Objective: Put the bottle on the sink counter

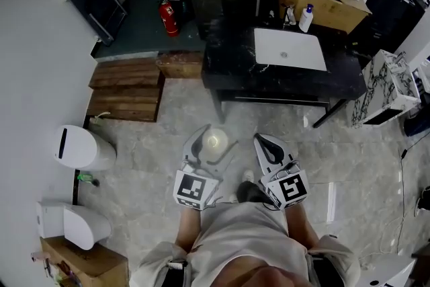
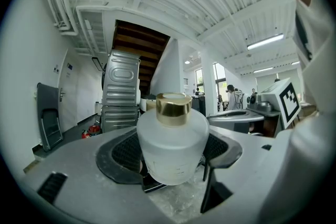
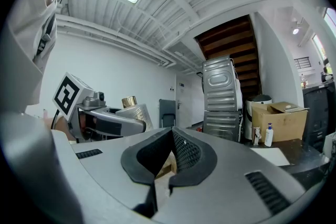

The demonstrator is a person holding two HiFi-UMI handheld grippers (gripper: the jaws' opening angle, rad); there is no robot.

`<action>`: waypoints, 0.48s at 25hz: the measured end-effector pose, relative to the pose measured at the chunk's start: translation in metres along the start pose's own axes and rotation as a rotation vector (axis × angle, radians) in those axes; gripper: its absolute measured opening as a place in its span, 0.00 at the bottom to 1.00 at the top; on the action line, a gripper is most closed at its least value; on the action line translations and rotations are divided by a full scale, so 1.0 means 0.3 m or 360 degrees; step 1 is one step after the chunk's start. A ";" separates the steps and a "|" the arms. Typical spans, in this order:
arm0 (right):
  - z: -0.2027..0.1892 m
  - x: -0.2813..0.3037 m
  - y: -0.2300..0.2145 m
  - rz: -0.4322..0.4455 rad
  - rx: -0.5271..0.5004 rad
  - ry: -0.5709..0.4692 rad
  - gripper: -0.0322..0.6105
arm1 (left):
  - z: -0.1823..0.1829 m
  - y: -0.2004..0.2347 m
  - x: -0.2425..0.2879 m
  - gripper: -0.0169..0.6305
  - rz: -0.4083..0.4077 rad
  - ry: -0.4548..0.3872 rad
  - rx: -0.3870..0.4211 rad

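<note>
Clasping the bottle (image 2: 172, 141), left gripper (image 1: 211, 143) — right gripper (image 3: 169, 161) clenched empty; sink counter (image 1: 228, 69) ahead bears pump dispenser (image 1: 306, 18).

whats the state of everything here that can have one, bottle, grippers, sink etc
bottle: upright, gold cap on, clamped in the left gripper
left gripper: shut on the bottle
right gripper: shut, nothing between its jaws
sink: empty
pump bottle: upright on the counter by the sink
</note>
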State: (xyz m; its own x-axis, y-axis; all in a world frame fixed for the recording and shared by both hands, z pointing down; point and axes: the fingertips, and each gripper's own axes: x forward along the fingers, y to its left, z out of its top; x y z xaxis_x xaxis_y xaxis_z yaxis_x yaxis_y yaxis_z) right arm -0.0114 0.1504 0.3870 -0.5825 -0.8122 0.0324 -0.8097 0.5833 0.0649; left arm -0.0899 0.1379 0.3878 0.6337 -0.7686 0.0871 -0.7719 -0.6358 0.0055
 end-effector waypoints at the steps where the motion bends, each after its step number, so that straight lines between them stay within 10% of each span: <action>1: -0.003 0.010 -0.012 0.0006 0.0003 0.0000 0.05 | -0.001 0.005 0.016 0.54 0.0003 0.0003 0.0001; 12: -0.012 0.134 -0.172 0.0051 0.0016 -0.0007 0.05 | 0.014 0.079 0.196 0.54 0.0044 0.0013 0.0014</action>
State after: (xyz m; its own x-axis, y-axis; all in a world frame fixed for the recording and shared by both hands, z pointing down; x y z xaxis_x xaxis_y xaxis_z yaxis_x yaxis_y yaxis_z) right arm 0.0072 0.0877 0.3884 -0.6085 -0.7930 0.0299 -0.7912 0.6091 0.0540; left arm -0.0708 0.0772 0.3887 0.6118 -0.7853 0.0950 -0.7885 -0.6150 -0.0060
